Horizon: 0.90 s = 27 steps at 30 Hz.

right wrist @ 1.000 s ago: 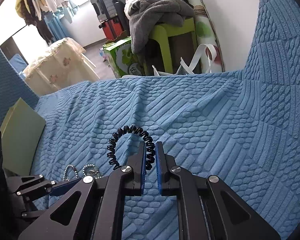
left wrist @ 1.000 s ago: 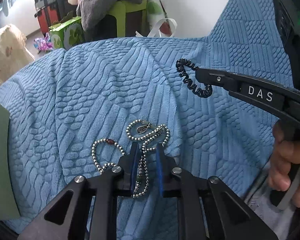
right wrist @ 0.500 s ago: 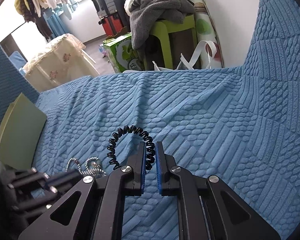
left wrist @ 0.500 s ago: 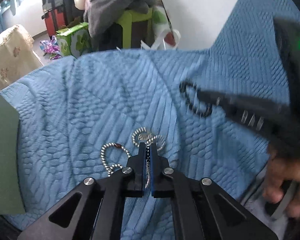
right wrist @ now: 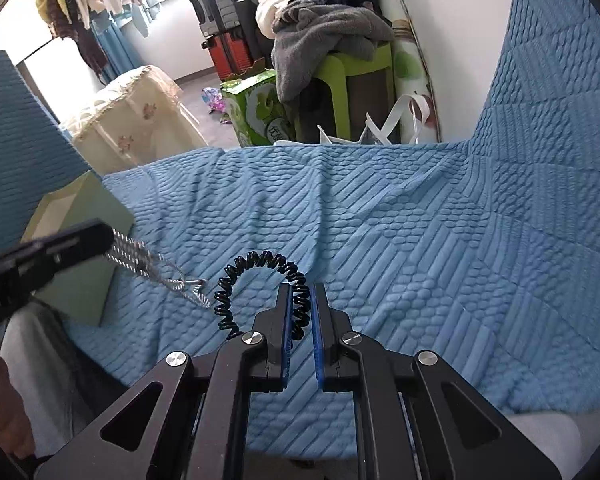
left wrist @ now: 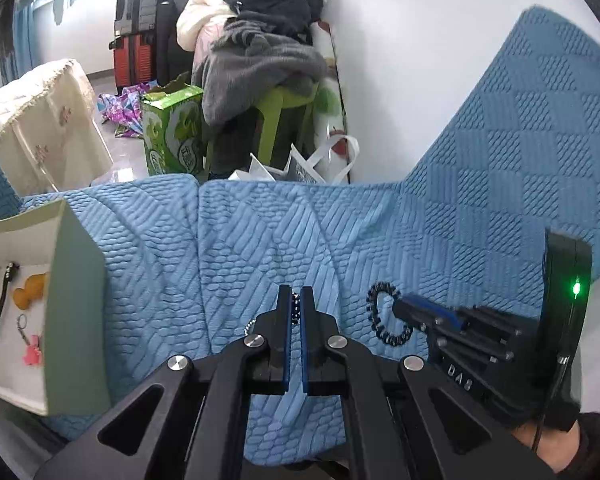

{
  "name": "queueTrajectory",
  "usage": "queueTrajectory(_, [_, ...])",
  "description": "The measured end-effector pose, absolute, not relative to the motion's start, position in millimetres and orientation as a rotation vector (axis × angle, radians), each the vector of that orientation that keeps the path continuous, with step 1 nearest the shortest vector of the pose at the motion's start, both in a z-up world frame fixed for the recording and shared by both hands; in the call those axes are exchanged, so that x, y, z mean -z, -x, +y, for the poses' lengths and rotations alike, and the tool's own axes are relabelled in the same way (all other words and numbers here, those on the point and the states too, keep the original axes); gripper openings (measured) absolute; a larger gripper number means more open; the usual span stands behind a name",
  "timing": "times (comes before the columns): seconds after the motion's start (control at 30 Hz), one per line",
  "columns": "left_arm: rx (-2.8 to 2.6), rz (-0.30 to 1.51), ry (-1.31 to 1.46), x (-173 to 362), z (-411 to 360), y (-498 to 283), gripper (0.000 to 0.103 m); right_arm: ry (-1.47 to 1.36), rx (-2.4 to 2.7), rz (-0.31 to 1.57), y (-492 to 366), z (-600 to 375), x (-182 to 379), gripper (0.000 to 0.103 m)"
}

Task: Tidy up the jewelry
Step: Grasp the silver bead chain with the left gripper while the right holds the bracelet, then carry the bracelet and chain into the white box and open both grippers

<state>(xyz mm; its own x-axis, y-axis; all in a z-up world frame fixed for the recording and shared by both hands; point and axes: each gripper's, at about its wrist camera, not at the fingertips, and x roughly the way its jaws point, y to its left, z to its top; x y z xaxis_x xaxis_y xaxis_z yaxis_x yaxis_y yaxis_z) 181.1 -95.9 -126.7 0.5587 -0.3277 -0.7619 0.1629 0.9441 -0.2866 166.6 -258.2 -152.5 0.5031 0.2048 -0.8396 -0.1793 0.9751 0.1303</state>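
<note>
While your left hand-held gripper [left wrist: 296, 305] is clenched on the bead chain [right wrist: 140, 258], your right hand-held gripper [right wrist: 300, 300] grasps the black coil band [right wrist: 260, 264] above the blue sofa cover [right wrist: 400, 240].

Blue textured quilted sofa cover [right wrist: 380, 220]; pale green open cardboard box [left wrist: 76, 280] resting at its left edge.

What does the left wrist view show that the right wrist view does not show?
Only the left wrist view looks inside the open pale green box: a thin black strap, an orange piece and a pink charm.

Only the right wrist view shows the silver bead chain hanging from the left gripper.

Both show the black coiled band clamped in the right gripper, and the textured blue cover.
</note>
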Motion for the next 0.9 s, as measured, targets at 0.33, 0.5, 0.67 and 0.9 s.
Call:
queueTrajectory(0.33, [0.302, 0.870, 0.196, 67.2, -61.5, -173.5, 0.000, 0.003, -0.213, 0.956, -172.7, -229.7, 84.7, 0.007])
queueTrajectory(0.5, [0.287, 0.839, 0.209, 35.7, -36.4, -175.9, 0.001, 0.002, -0.217, 0.906, -180.2, -207.3, 48.5, 0.007])
queueTrajectory(0.67, [0.255, 0.801, 0.220, 4.5, -1.4, -174.2, 0.001, -0.017, -0.241, 0.859, -188.3, -182.1, 17.6, 0.007])
queueTrajectory(0.9, [0.215, 0.760, 0.217, -29.6, 48.6, -167.4, 0.001, -0.034, -0.312, 0.803, -190.2, -132.3, -17.3, 0.007])
